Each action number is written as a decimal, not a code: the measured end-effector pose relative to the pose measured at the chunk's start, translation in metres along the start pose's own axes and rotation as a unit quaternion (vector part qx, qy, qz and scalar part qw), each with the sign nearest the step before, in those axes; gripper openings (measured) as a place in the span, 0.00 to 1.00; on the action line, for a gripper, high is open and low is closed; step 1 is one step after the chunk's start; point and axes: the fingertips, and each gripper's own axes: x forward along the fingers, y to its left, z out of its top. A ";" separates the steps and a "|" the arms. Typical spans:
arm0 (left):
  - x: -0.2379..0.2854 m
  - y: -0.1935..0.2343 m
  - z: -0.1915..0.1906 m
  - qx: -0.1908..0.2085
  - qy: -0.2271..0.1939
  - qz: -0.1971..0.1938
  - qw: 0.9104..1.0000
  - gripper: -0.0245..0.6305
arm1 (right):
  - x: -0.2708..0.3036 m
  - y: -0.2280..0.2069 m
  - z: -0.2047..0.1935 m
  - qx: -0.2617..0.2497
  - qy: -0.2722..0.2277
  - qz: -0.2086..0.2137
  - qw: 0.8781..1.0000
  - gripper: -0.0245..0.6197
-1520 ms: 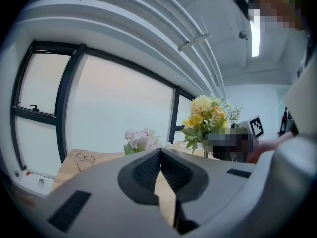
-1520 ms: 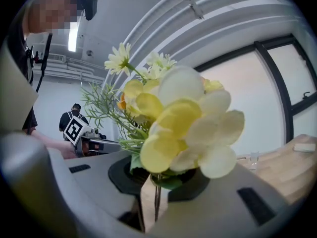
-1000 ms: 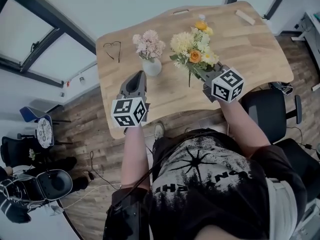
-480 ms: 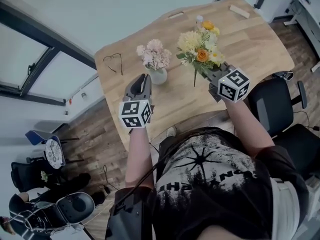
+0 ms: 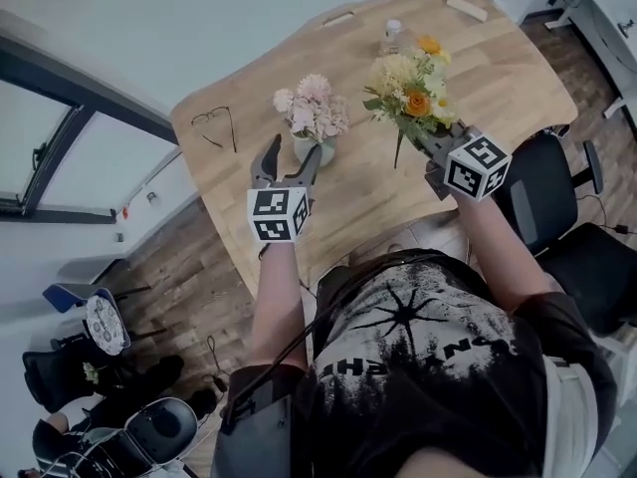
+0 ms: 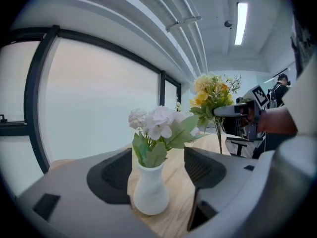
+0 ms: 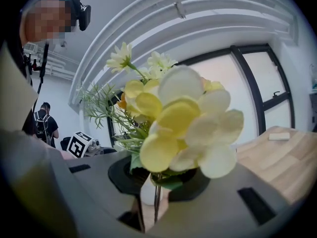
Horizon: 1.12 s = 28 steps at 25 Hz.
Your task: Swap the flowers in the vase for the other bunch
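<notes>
- The left gripper [image 5: 294, 147] is opening its jaws wide, the white vase [image 6: 150, 195] of pink flowers [image 5: 314, 116] standing untouched between them on the table [image 5: 368, 202]; an off-centre squeeze risks tipping it
- The right gripper [image 5: 430, 139] is pinching the yellow bunch [image 5: 410, 93] by its stems, aloft nearby; loose stems may be slipping

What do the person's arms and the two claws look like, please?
The left claw and right claw are grey two-jaw wedges with dark pads, each carrying a white cube printed with black square markers. The forearms are bare below a black T-shirt with a white print. A thin dark cable trails beside the left one.
</notes>
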 end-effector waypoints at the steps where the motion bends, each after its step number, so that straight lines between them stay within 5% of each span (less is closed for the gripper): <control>1: 0.004 0.002 0.000 -0.001 0.000 -0.005 1.000 0.53 | 0.001 -0.002 -0.001 0.001 0.003 -0.004 1.000 0.17; 13: 0.044 0.004 -0.001 -0.008 -0.004 -0.069 0.998 0.57 | 0.003 -0.021 -0.022 0.020 0.027 -0.053 0.998 0.17; 20: 0.047 0.007 0.001 -0.004 -0.012 -0.070 0.997 0.56 | 0.004 -0.027 -0.032 0.030 0.040 -0.060 0.997 0.17; 28: 0.040 0.007 -0.006 0.015 -0.004 -0.051 0.999 0.19 | 0.008 -0.025 -0.037 0.036 0.045 -0.051 0.997 0.17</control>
